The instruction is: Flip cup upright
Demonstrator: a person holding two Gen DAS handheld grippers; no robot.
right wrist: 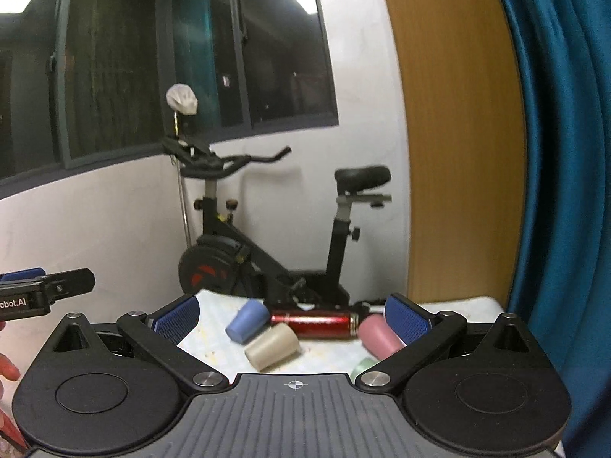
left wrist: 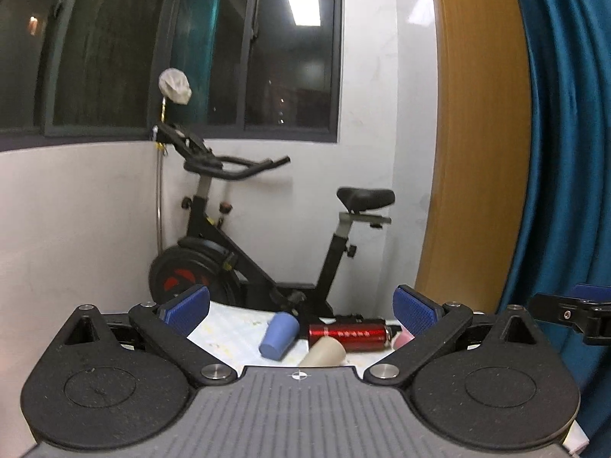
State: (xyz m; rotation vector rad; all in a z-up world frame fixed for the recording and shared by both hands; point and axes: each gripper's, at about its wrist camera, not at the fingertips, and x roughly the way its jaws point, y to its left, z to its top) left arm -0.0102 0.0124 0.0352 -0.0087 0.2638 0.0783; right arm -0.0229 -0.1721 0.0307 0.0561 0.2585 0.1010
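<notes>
Several cups lie on their sides on a table with a pale cloth (right wrist: 214,339): a blue cup (right wrist: 247,321), a beige cup (right wrist: 272,346), a pink cup (right wrist: 378,335) and a green cup (right wrist: 362,367) mostly hidden by my right gripper's body. A red bottle (right wrist: 315,322) lies behind them. In the left wrist view the blue cup (left wrist: 278,335), the beige cup (left wrist: 324,352), the red bottle (left wrist: 349,336) and a bit of the pink cup (left wrist: 404,339) show. My left gripper (left wrist: 301,311) is open and empty, short of the cups. My right gripper (right wrist: 294,315) is open and empty too.
A black exercise bike (right wrist: 267,252) stands behind the table by the white wall. A wooden panel (right wrist: 458,133) and a blue curtain (right wrist: 565,152) are at the right. The right gripper's finger (left wrist: 573,311) shows in the left view, the left gripper's (right wrist: 46,290) in the right view.
</notes>
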